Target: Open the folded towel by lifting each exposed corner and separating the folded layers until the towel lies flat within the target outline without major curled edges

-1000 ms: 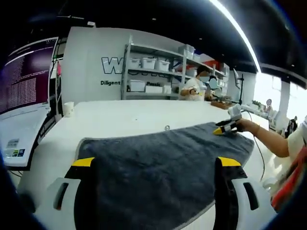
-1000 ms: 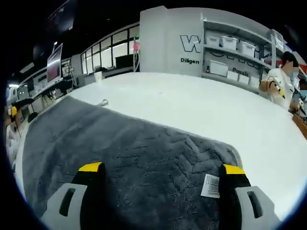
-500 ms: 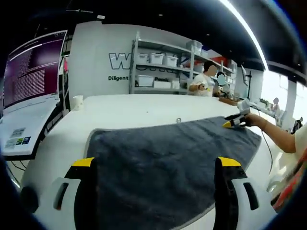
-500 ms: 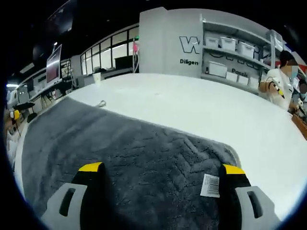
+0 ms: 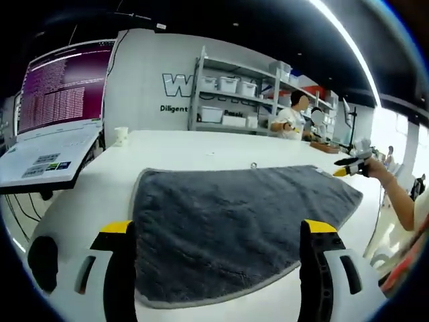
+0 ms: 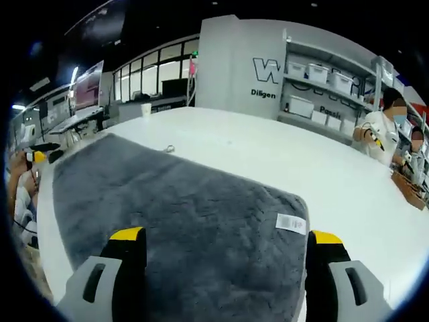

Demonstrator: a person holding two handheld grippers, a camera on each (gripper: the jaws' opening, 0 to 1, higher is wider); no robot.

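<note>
A dark grey towel (image 5: 234, 215) lies spread out in a single layer on the white table (image 5: 181, 151), with its near edge between my left gripper's jaws. My left gripper (image 5: 218, 227) hangs open just above that edge, holding nothing. At the far right a hand holds my right gripper (image 5: 350, 165) just past the towel's far corner. In the right gripper view the towel (image 6: 174, 208) shows a white label (image 6: 291, 223) near its corner. My right gripper (image 6: 226, 236) is open above the towel. My left gripper (image 6: 35, 154) shows at the far left edge.
A small metal loop (image 5: 253, 165) lies at the towel's far edge. A paper cup (image 5: 120, 136) stands at the table's back left, beside a monitor (image 5: 64, 87) and a keyboard panel (image 5: 47, 157). Shelves with white bins (image 5: 231, 100) and people (image 5: 291, 122) are behind the table.
Both cameras have drawn back and up from the towel, so more of it shows. In the left gripper view the right gripper has lifted off the towel's far corner.
</note>
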